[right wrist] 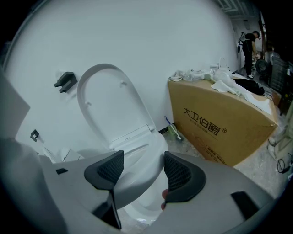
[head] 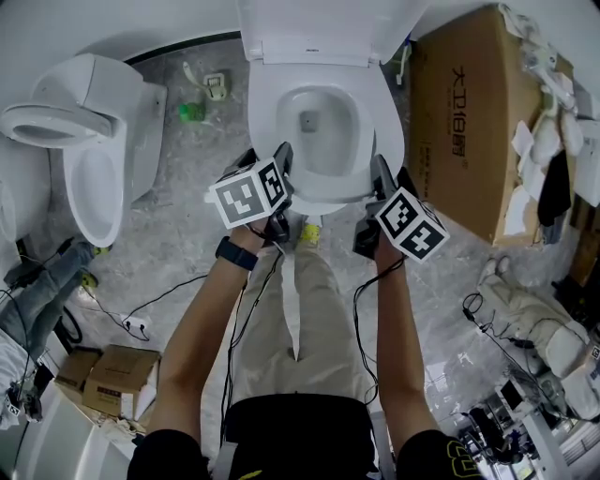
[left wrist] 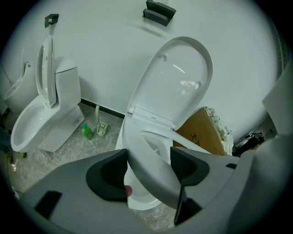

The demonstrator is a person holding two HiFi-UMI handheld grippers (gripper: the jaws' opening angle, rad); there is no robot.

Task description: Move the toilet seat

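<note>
The white plastic oval toilet seat (head: 267, 131) lies over the glossy ceramic bowl of the toilet at the floor's far edge, against the smooth white wall (left wrist: 114, 45). Its rounded white lid (head: 319, 28) stands upright behind it. The left gripper (head: 267, 161) has the seat's front left rim and the right gripper (head: 392, 178) its front right rim. Each gripper view shows the seat's band filling the gap between the dark ribbed pads, so both pairs of jaws are clamped on it, standing wide. Whether the front of the seat has lifted off the bowl I cannot tell. Room is tight on the right, where a large brown cardboard box (head: 469, 122) with soft white cloths (right wrist: 219, 77) on top stands just beside the bowl. To the left, the grey marbled tile floor (head: 178, 234) lies open as far as a second white toilet (head: 94, 141), with a small green bottle (head: 192, 111) between the two near the wall. Only the head view shows the thin black cables (head: 150, 300) and small cardboard boxes (head: 108, 375) on the near left floor. Only the gripper views show a dark bracket (left wrist: 158, 13) high on the wall.
</note>
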